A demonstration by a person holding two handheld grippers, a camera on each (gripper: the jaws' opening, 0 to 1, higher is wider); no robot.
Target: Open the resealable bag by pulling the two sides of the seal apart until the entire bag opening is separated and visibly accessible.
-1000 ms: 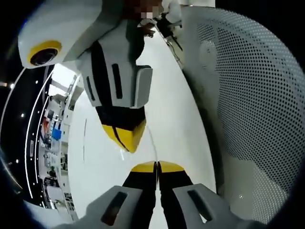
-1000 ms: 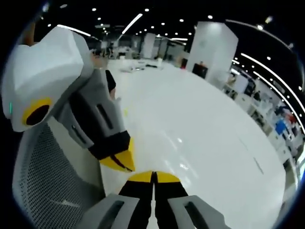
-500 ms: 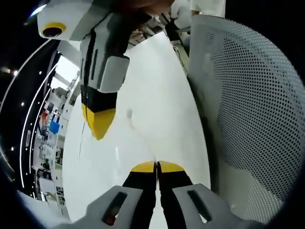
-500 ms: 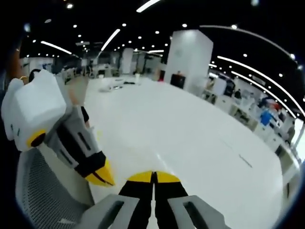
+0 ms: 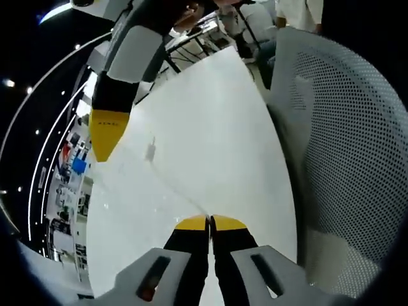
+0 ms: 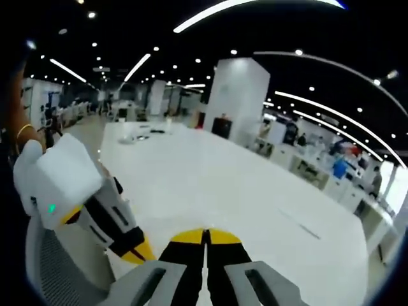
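In the left gripper view my left gripper (image 5: 209, 220) sits at the bottom with its yellow-tipped jaws pressed together and nothing seen between them. My right gripper (image 5: 104, 134) reaches in from the upper left, well apart from it, its yellow tips together. In the right gripper view my right gripper (image 6: 205, 234) is shut low in the middle. The left gripper (image 6: 135, 254) is close beside it at lower left. A faint thin line (image 5: 167, 189) runs across the white table (image 5: 210, 127) to the left jaws; I cannot tell what it is. No bag is recognisable.
A white mesh chair back (image 5: 347, 146) stands close on the right of the left gripper view, and its edge (image 6: 54, 274) is at lower left in the right gripper view. The long white table (image 6: 223, 185) stretches ahead. Beyond it are a white pillar (image 6: 237, 102) and desks.
The two grippers have drawn apart: the right one has slid up and left in the left gripper view. The right gripper view has tilted up toward the hall.
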